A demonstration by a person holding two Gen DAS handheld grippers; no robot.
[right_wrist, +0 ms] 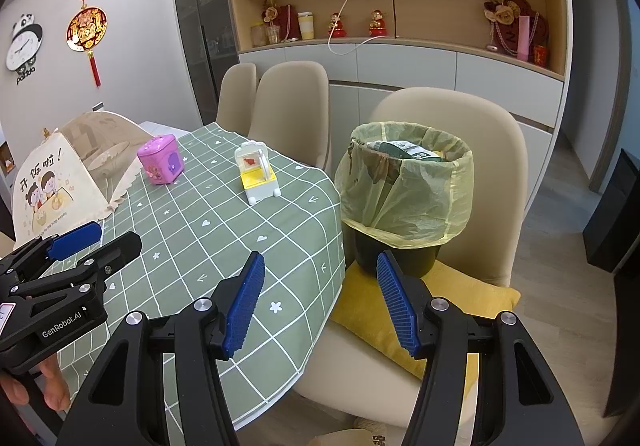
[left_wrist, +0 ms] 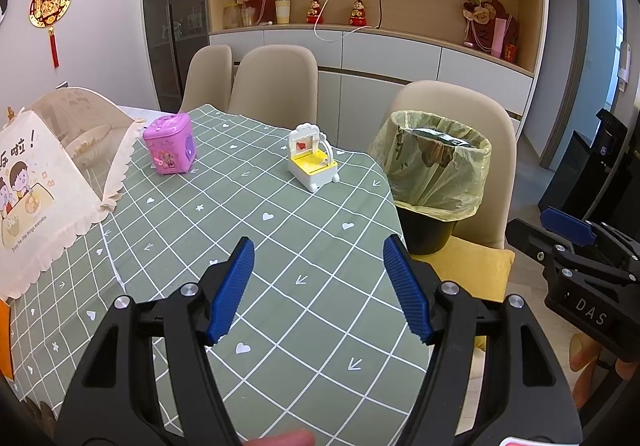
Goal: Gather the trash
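Left wrist view: left hand-held gripper released, jaws wide, nothing between, hovering over surface with green checked cloth. Right hand-held gripper likewise spread, empty, above surface edge and yellow cushion. Trash bin with yellow liner at 2 o'clock, on cushioned chair, packaging inside. Yellow toy at 12, pink toy box at 11, mesh food cover at 9. Shelving along back wall.

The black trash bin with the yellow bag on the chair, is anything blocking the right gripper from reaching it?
Nothing visible does. The black bin with the yellow liner bag stands on a mustard cushion straight ahead of the open, empty right gripper; the green checked tablecloth edge lies to its left.
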